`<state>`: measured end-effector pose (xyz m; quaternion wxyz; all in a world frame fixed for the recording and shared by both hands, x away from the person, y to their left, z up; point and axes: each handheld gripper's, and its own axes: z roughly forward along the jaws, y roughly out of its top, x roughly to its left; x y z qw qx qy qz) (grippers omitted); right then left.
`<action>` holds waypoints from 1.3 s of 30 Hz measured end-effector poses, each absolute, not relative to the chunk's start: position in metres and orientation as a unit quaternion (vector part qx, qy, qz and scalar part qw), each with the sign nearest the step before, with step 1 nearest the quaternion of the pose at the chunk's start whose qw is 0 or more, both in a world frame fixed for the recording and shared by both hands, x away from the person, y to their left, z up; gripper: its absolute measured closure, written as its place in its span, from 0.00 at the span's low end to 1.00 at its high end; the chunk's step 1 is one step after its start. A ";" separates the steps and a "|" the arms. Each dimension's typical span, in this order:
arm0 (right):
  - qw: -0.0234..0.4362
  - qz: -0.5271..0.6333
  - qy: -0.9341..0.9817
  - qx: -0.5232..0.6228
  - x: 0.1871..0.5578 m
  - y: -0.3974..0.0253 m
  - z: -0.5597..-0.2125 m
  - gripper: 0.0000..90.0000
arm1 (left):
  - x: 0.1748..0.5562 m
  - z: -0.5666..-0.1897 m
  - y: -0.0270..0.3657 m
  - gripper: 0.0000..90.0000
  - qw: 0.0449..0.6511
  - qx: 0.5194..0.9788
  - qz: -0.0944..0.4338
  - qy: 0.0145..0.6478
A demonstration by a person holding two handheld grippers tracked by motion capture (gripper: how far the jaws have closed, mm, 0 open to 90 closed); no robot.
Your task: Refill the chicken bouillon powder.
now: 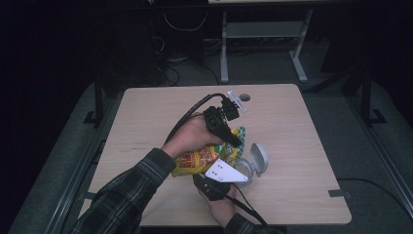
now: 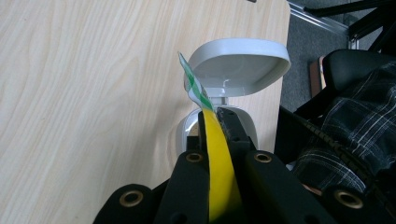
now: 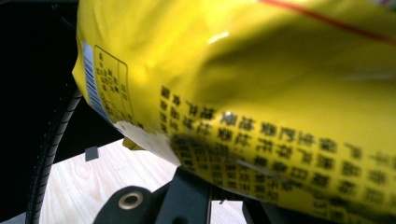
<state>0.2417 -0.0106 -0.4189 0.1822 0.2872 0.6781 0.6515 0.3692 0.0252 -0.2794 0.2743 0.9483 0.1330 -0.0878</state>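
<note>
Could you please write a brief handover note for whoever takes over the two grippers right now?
Left gripper: shut on the yellow snack bag, clamping its edge.
Right gripper: under the bag's other end; whether its jaws grip cannot be told.
Small grey bin: on the table to the right of the bag, flip lid open.
Done: bag lifted, lid open.
Left: probably put the bag in the bin, then let go.

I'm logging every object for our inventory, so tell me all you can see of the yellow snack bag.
The yellow snack bag is a glossy, crinkled foil-like packet with red and orange print on its front, a green-and-white patterned end, and black printed text with a barcode on its back. It is held above the table beside an open grey lidded container. The left hand-held gripper is shut on its thin edge; the right hand-held gripper sits against its underside, its jaws hidden.
</note>
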 end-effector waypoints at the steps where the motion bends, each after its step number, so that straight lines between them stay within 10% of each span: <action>1: 0.183 0.651 0.678 0.287 0.242 -0.011 -0.419 1.00 | 0.369 -0.279 0.025 1.00 0.274 0.948 -0.088 0.133; 39: 0.181 0.656 0.674 0.289 0.242 -0.013 -0.418 1.00 | 0.369 -0.279 0.020 1.00 0.266 0.952 -0.086 0.127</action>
